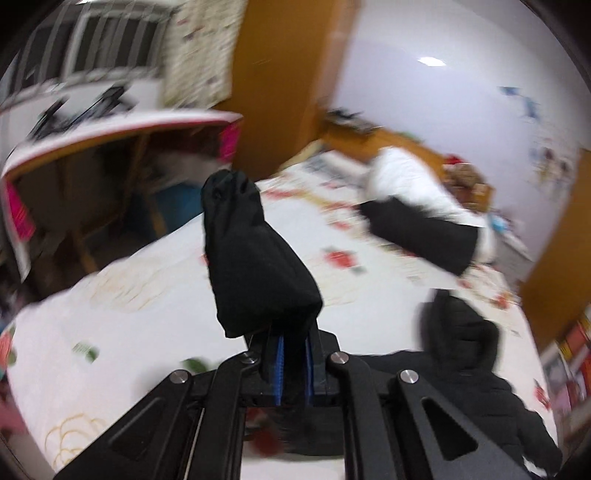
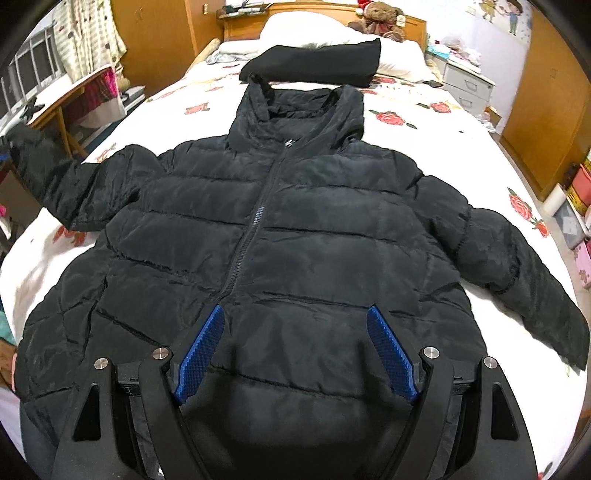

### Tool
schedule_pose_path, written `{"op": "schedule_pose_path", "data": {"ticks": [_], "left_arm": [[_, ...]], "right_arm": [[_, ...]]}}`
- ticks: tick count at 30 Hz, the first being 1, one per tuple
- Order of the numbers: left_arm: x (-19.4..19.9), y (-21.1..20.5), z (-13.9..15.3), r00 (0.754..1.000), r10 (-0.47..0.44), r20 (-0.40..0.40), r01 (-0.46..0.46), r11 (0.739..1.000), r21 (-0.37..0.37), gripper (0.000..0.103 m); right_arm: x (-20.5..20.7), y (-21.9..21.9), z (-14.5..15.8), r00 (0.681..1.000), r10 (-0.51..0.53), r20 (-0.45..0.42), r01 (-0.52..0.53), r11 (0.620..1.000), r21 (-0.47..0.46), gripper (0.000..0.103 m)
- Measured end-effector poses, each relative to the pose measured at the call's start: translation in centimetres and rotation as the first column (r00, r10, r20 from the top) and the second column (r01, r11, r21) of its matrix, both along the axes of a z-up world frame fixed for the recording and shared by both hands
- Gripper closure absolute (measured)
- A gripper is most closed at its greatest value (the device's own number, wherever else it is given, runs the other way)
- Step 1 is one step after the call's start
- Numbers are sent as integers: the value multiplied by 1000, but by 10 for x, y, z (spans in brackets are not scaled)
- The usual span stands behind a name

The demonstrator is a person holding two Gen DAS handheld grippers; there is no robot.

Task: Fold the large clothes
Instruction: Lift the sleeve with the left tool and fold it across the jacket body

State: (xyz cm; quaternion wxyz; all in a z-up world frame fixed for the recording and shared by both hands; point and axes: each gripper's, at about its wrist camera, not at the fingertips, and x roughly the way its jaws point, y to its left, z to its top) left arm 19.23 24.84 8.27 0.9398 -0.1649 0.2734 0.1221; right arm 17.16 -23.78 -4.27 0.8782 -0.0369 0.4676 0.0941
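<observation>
Right wrist: jacket (image 2: 295, 229) flat, hood (image 2: 295, 107) toward headboard (image 2: 410, 20).

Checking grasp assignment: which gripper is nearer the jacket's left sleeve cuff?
Left. The left gripper is shut on the sleeve cuff, lifting it off the bed. The right gripper hangs open over the jacket near its hem, apart from that cuff.

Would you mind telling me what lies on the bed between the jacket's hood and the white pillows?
A folded black garment lies across the bed between the jacket's hood and the white pillows; the right wrist view shows it.
</observation>
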Motion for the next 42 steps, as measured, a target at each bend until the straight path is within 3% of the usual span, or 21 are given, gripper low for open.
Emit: {"op": "schedule_pose_path", "data": {"ticks": [5,9,17,23,27,31,34,36,39,42], "left_arm": [[19,-81,35,981,-183,58,182,983,18,94],[41,-145,31,950,-310,48,310,951,7,94],[76,-266,-28,863,-504,-37,501,862,-76,94],[90,-334,-98,771,-617,-159,601,787,-138,94],[94,-357,-132,713,-662,-232,633,749,-194,92],[93,-361,-144,650,-730,-213,654,680,-332,84],[86,-354,-126,635,-754,-169,673,647,-357,69],[81,-350,-111,629,-768,-122,690,623,-367,41],[69,-335,-81,628,-776,-52,715,602,-356,37],[62,-309,-52,646,-763,-13,723,618,-310,36]], "right_arm": [[-7,-25,8,999,-43,16,42,999,31,23],[-13,-45,10,997,-76,22,75,996,50,23],[-14,-84,-3,989,-148,-11,148,987,66,23],[-11,-106,-14,982,-184,-33,186,981,60,23],[-6,-113,-20,978,-201,-52,204,977,67,23],[-4,-116,-20,977,-209,-53,212,975,72,23],[-2,-116,-14,977,-211,-44,213,974,79,23],[0,-116,-8,977,-212,-34,214,972,93,23],[3,-111,3,978,-207,-15,207,971,123,23],[9,-101,12,981,-194,2,191,971,144,23]]}}
